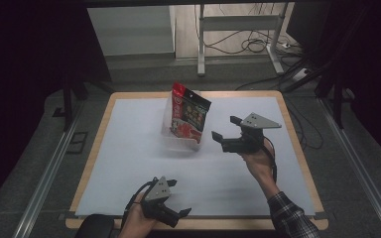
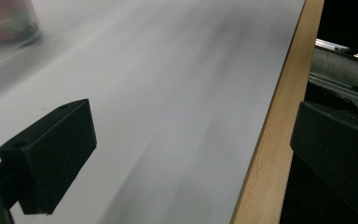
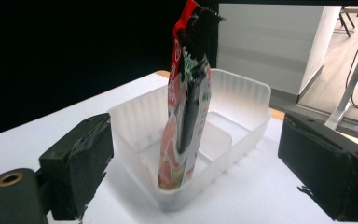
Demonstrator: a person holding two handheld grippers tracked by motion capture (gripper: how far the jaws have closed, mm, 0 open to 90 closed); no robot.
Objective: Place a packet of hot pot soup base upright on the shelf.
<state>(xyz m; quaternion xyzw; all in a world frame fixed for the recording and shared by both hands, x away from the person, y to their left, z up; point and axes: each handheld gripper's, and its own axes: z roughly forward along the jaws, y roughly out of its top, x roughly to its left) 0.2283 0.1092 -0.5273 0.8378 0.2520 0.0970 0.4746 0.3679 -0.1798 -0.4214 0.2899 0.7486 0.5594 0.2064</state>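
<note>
Upright snack pouch in clear plastic tub, right gripper jaws apart beside it, left gripper jaws apart, empty.

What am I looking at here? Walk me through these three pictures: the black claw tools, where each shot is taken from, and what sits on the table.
A person sits at a table covered in white and holds a hand-operated tool in each hand. Each tool is a gripper with two black jaws.

The high view looks down from above the person. The left gripper rests near the table's front edge, the right gripper is farther out, beside the goods.

The other two pictures come from cameras riding on the grippers, looking out between their own jaws.

On the table stands a clear plastic container, and a red and black snack pouch stands upright inside it.

Nothing is held. Both grippers are open, and the right one faces the container with its jaws apart from it.
</note>
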